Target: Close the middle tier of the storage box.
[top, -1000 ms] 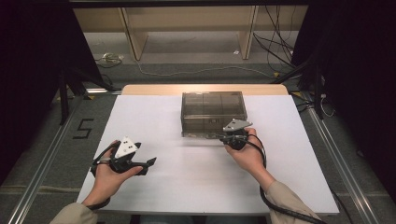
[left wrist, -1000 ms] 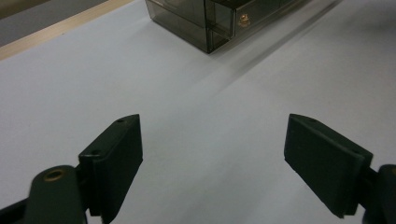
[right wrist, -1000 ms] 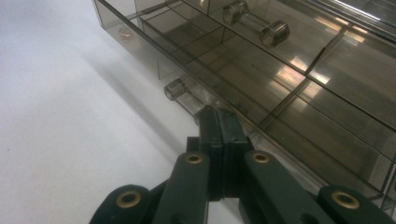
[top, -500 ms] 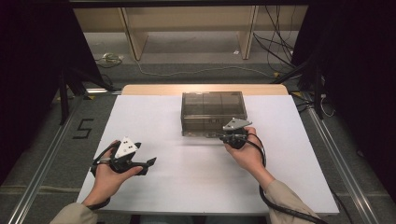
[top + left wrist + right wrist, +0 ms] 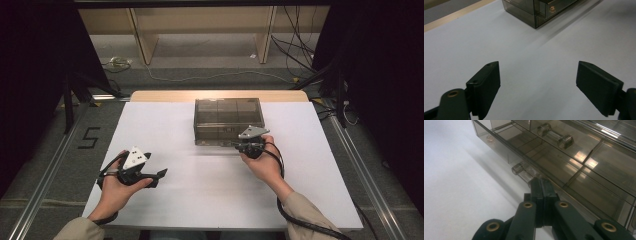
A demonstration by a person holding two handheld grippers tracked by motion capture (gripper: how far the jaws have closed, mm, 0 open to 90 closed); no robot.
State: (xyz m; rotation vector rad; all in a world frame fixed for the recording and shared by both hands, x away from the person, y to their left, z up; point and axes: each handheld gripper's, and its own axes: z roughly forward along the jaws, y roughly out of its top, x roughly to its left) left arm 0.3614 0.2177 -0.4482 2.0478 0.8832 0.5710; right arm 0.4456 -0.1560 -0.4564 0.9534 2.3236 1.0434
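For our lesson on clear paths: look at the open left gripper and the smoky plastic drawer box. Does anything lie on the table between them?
Nothing visible does. In the left gripper view, bare white table runs from the open left gripper up to the drawer box. The right gripper is at the box's front, off to the side.

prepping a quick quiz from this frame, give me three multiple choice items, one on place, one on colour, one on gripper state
1. Where does the drawer box stand?
A. far middle of the table
B. near left corner
C. on the floor

2. What colour is the table top?
A. green
B. white
C. red

3. How are the left gripper's jaws?
A. shut
B. wide apart
C. clamped on a cup

Key: 1 A, the high view shows it by the far edge; 2 B, the surface is plain white; 3 B, the left gripper view shows bare table between them, while the right gripper is closed at the box's front.
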